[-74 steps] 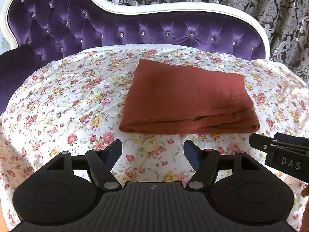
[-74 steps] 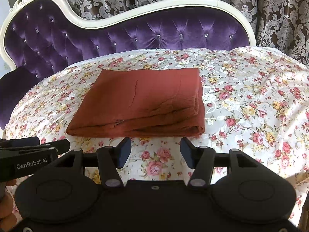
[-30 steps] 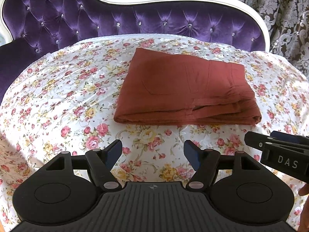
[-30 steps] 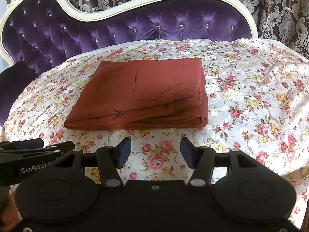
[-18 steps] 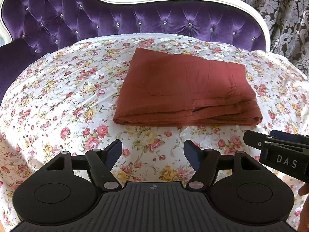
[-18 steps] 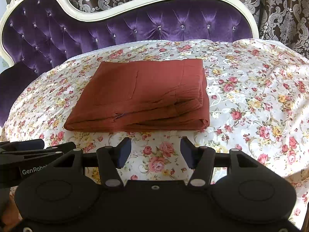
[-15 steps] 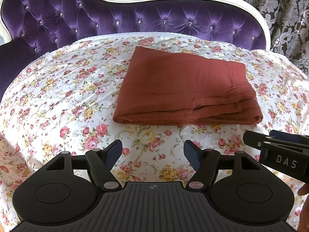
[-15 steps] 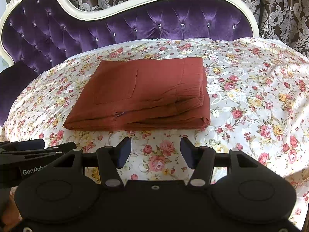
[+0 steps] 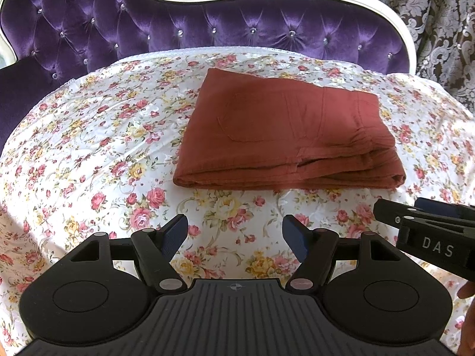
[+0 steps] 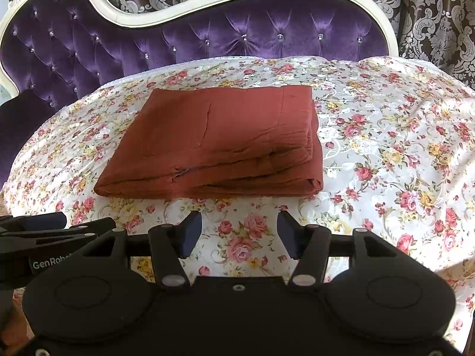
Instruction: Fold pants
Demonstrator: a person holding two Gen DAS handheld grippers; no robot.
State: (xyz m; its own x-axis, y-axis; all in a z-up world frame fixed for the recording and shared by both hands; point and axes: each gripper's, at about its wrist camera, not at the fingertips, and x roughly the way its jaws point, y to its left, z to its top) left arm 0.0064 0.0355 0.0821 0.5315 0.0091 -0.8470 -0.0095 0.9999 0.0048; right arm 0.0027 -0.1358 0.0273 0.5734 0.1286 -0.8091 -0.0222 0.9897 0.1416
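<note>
From the left wrist view, the left claw (image 9: 234, 233) hangs spread wide with nothing between its blue pads, just short of the pants (image 9: 285, 136). I'd guess it's parked there because the folding looks finished: the pants sit as a tidy rust-red rectangle in the middle of the floral sheet (image 9: 89, 148), a back pocket facing up and the stacked layers showing along the near edge. The fabric looks like soft matte cotton, a bit thick. The right claw's black arm pokes in from the right edge.

From the right wrist view, same story: the right claw (image 10: 239, 231) is spread, holding nothing, hovering over the sheet near the fold's front edge. Here you see the bundle's rounded right side and a few shallow creases on top. Behind it is a purple tufted velvet headboard (image 10: 207, 35) with a glossy cream frame, then damask curtains (image 10: 430, 14).
</note>
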